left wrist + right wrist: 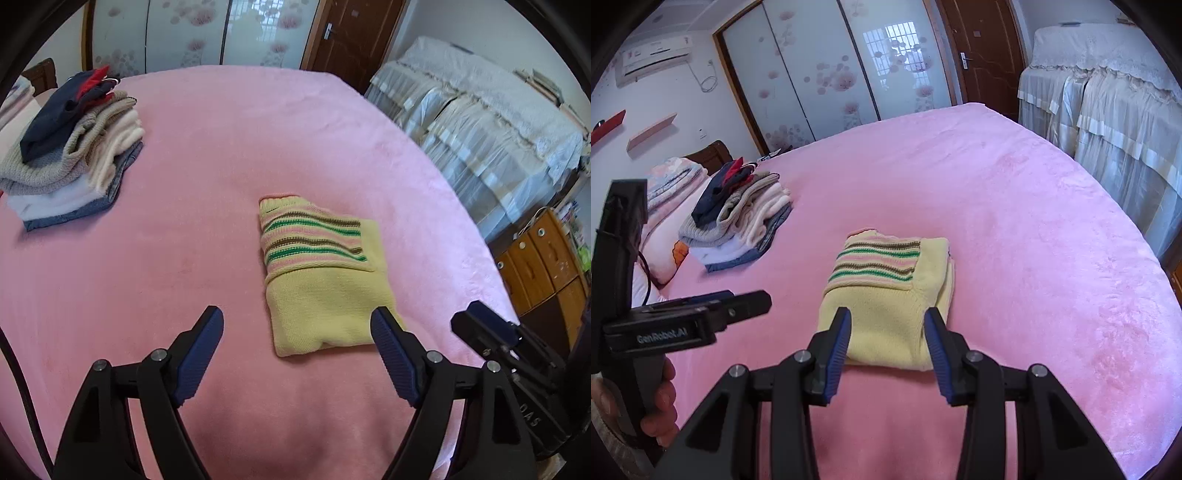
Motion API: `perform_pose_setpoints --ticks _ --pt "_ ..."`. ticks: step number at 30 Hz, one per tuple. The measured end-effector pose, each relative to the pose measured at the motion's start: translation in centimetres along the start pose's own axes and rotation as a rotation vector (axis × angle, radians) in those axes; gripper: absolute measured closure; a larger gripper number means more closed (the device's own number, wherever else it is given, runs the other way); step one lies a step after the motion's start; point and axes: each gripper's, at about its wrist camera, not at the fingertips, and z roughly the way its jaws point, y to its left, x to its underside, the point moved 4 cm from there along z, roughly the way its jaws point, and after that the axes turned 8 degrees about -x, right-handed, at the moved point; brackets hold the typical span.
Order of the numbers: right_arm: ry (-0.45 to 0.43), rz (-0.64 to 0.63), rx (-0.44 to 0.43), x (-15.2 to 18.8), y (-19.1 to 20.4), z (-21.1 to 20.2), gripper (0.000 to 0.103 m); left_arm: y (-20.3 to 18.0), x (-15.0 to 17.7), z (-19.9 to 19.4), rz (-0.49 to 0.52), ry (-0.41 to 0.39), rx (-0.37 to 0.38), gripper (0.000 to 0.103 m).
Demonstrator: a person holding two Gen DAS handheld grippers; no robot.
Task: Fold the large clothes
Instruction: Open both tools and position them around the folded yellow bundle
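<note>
Sweater point(317, 273) lies folded square at bed point(221, 147) centre, stack point(74, 158) at ten o'clock; left gripper point(297, 332) and right gripper point(886, 332) hover apart, empty, fold apparently complete.

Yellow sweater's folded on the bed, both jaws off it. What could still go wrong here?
1. The yellow sweater has layers fanned out along its right edge; lifting it may undo the fold.
2. The clothes pile leans unevenly, so adding a piece might topple it.
3. The left gripper and right gripper sit close together and could collide.
</note>
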Motion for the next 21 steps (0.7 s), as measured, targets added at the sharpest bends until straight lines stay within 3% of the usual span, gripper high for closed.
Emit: perform_pose_setpoints --ticks 12,14,15,17,21 --pt "0.05 -0.002 -0.017 0.7 0.1 0.9 0.06 2.9 0.3 2.6 -0.142 0.056 0.023 0.022" --pt "0.061 0.008 -0.022 0.8 -0.4 1.4 0.049 2.9 0.4 3.6 -0.123 0.086 0.011 0.022" --pt "0.064 0.013 -0.02 0.8 -0.7 1.6 0.032 2.9 0.4 4.0 -0.114 0.098 0.007 0.022" --pt "0.072 0.018 -0.018 1.0 -1.0 2.2 0.022 2.8 0.5 5.1 -0.089 0.12 0.01 0.022" --pt "0.125 0.05 -0.038 1.1 -2.4 4.0 0.022 2.9 0.4 7.5 -0.078 0.161 0.027 0.022"
